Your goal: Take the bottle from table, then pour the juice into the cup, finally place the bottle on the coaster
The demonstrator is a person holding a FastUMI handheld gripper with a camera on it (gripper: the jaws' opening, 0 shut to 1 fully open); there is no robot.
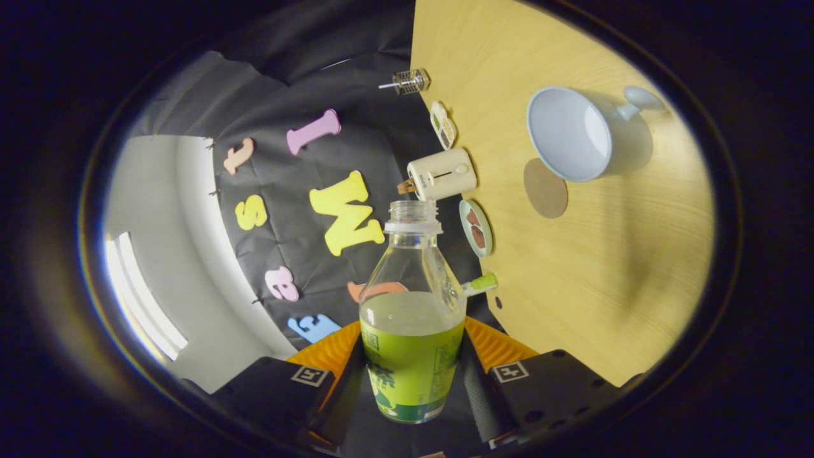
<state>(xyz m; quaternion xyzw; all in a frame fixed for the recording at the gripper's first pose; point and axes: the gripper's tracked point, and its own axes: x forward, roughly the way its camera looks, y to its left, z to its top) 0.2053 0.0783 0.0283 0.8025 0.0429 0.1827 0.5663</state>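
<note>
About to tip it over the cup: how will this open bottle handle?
The bottle, clamped in the hand-held gripper, has no cap, so juice will likely spill early. About half full, its weight probably shifts when tilted. The smooth clear plastic may slip or flex.

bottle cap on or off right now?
Off. The bottle, clamped between the gripper fingers, shows a bare threaded neck and open mouth, with green juice filling the lower part.

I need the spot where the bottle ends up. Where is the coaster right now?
In the gripper view, the coaster lies flat on the wooden table, right beside the cup, beyond the bottle clamped in the gripper.
</note>
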